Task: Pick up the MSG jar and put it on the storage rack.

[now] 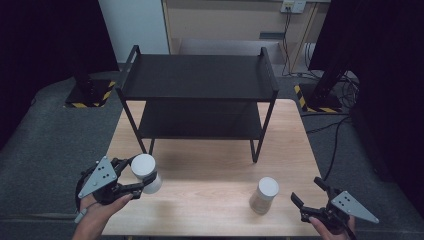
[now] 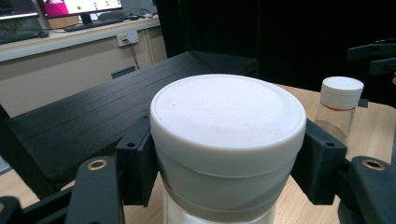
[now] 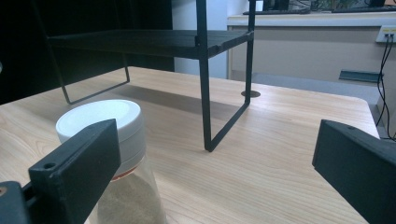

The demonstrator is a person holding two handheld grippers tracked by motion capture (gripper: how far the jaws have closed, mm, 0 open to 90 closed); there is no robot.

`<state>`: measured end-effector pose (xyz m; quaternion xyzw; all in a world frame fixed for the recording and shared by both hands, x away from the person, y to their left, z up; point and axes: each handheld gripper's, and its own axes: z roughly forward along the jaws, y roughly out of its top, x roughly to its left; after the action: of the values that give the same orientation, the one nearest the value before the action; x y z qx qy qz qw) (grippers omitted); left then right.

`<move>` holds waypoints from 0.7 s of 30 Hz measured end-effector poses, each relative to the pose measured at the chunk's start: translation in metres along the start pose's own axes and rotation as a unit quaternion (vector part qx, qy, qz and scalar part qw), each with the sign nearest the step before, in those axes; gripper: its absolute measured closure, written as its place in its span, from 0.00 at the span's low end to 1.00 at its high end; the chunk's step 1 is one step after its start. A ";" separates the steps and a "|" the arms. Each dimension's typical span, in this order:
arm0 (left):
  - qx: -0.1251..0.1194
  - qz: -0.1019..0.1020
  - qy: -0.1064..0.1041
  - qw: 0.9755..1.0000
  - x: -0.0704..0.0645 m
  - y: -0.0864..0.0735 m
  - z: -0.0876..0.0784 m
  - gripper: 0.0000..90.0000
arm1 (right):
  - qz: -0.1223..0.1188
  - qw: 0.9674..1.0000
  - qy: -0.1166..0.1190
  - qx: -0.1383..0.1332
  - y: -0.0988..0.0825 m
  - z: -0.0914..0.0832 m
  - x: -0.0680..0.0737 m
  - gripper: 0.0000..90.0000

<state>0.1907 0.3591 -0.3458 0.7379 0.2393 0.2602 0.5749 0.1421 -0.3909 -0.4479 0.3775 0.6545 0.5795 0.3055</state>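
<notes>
My left gripper [image 1: 134, 175] is shut on a white-lidded jar [image 1: 145, 172], held off the table at the front left. In the left gripper view the jar's lid [image 2: 227, 122] sits tight between both black jaws. A second jar [image 1: 264, 195] with a white lid and sandy contents stands upright on the wooden table [image 1: 210, 165] at the front right. My right gripper [image 1: 306, 192] hovers just right of it, jaws wide apart and empty. In the right gripper view that jar [image 3: 119, 154] stands just behind the left jaw, partly hidden by it.
A black two-tier shelf rack [image 1: 199, 77] stands on the far half of the table, its front legs [image 1: 255, 150] near the middle. Dark floor mats surround the table. Cables trail on the floor at the right.
</notes>
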 end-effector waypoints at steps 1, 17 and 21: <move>0.000 0.000 0.000 1.000 0.000 0.000 0.000 0.36 | 0.000 1.000 0.000 0.000 0.000 0.000 0.000 0.02; -0.006 0.012 -0.037 0.999 0.012 0.031 0.011 0.36 | 0.003 1.000 0.001 -0.008 0.001 -0.001 0.000 0.02; -0.010 0.012 -0.040 0.999 0.014 0.036 0.011 0.36 | 0.004 1.000 0.001 -0.009 0.001 -0.002 0.000 0.02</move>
<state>0.2103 0.3517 -0.3114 0.7448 0.2048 0.2391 0.5883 0.1408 -0.3919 -0.4464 0.3774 0.6480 0.5866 0.3058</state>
